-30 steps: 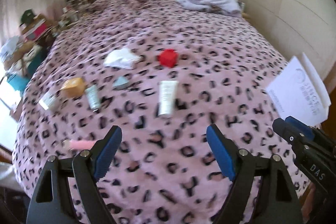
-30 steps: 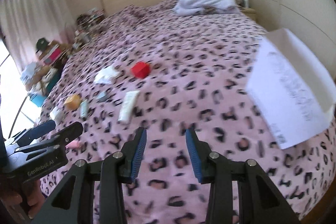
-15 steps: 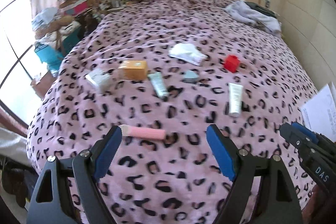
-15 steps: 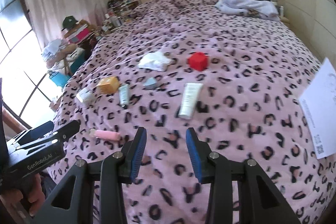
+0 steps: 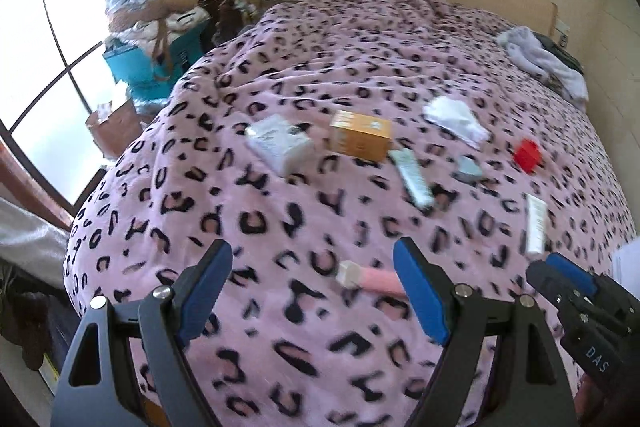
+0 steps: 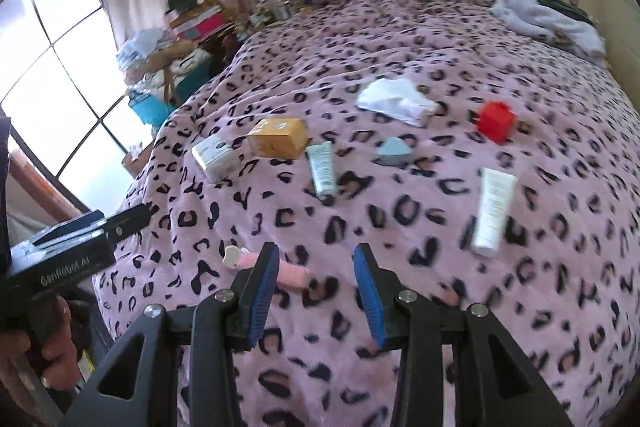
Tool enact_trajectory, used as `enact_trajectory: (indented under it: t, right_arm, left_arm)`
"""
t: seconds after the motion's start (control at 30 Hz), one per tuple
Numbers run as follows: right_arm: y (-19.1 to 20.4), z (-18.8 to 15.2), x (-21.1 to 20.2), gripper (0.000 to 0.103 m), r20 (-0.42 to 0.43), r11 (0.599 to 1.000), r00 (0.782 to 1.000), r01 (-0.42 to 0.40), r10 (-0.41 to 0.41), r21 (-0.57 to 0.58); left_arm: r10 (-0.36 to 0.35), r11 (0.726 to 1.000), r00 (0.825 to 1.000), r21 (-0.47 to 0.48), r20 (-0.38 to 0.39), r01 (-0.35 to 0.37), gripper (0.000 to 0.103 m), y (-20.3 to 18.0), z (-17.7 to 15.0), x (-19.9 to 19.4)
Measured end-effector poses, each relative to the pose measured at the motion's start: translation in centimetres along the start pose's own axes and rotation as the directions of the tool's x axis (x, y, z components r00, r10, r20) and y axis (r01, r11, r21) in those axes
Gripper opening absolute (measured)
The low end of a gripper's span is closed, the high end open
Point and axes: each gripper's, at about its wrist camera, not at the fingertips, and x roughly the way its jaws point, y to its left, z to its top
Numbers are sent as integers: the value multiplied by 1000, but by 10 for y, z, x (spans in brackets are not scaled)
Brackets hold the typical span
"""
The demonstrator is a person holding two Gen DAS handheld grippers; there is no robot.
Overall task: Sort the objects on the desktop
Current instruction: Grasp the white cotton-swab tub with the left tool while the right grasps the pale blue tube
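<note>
Small items lie across a pink leopard-print bed cover (image 5: 280, 307): a white box (image 5: 280, 143), an orange box (image 5: 360, 135), a green tube (image 5: 412, 179), a grey-blue wedge (image 5: 470, 169), a red cube (image 5: 528, 155), a white tube (image 5: 536, 227) and a white cloth (image 5: 456, 117). A pink tube (image 5: 372, 277) lies nearest, just beyond my left gripper (image 5: 310, 259), which is open wide and empty. My right gripper (image 6: 317, 255) hangs over the cover with a narrow gap and nothing in it. Its left finger partly hides the pink tube (image 6: 288, 271).
A window and piles of clutter with a teal box (image 5: 148, 67) stand left of the bed. Folded clothes (image 6: 548, 15) lie by the headboard. A white paper (image 5: 626, 263) shows at the right edge. A hand (image 6: 52, 331) holds the left gripper (image 6: 136, 217).
Both views have swung left along the bed, so the items have slid right in view and closer. The white paper has almost left the view. Neither gripper's gap has changed.
</note>
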Motion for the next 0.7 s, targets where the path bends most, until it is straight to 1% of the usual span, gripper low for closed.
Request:
enact_trajectory:
  t: [0.17, 0.3, 0.4, 0.47, 0.53, 0.7]
  right_arm:
    - [12, 28, 37, 40, -7, 999, 1000, -27, 27, -46]
    - [24, 56, 64, 40, 1, 994, 999, -44, 44, -96]
    - [31, 71, 88, 40, -12, 989, 997, -72, 71, -128]
    - [33, 76, 104, 40, -30, 987, 997, -78, 75, -139]
    - [31, 78, 118, 40, -49, 987, 996, -82, 76, -134]
    - [23, 78, 145, 40, -85, 990, 993, -93, 85, -101]
  left_arm:
    - [36, 997, 999, -69, -4, -36, 85, 31, 37, 39]
    - [56, 993, 998, -103, -21, -57, 85, 44, 64, 70]
    - [55, 990, 998, -131, -42, -60, 86, 50, 81, 95]
    - [55, 987, 996, -146, -68, -65, 87, 51, 89, 114]
    - [54, 985, 994, -155, -97, -69, 90, 50, 94, 132]
    - [83, 976, 979, -183, -189, -118, 90, 45, 106, 185]
